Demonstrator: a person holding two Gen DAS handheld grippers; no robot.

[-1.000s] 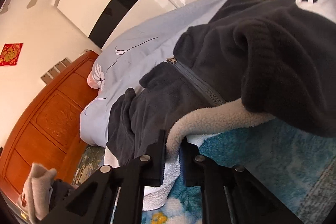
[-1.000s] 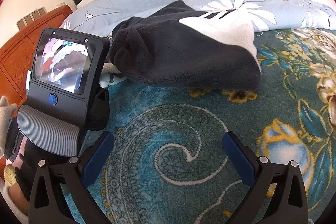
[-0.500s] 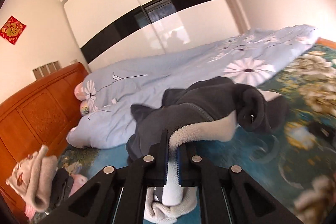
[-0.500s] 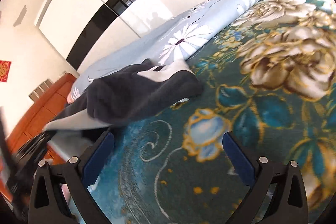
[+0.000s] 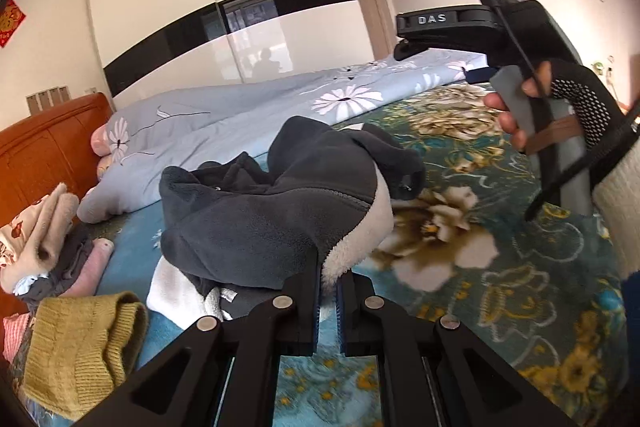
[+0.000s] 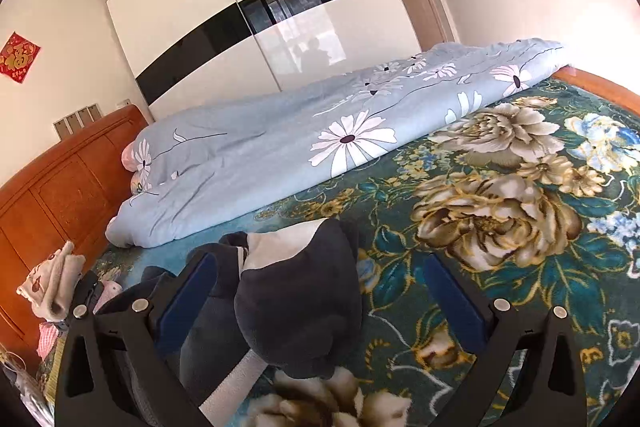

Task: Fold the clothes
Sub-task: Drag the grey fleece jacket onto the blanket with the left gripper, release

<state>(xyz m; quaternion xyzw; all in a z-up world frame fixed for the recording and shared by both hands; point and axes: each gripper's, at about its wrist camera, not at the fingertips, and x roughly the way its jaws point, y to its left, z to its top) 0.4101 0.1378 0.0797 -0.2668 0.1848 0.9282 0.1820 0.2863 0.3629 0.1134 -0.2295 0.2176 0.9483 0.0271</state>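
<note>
The dark fleece jacket (image 5: pixel 280 203) is lying bunched on the near left part of the floral bedspread (image 5: pixel 500 287), its cream lining (image 5: pixel 360 243) showing at the near hem; the left gripper (image 5: pixel 328 301) is pinching that hem, jaws narrowed onto the cloth. The step in hand looks like spreading the jacket flat before folding; doing it well probably means keeping the pinch firm, lifting the hem enough to shake out the bunching, and taking a second corner with the other tool. The right gripper (image 6: pixel 316 291) is hovering low over the jacket, jaws wide and gripping nothing; the right hand (image 5: pixel 560 107) is holding its handle upright at far right. A pile of other clothes (image 5: pixel 64 267) is lying at near left.
</note>
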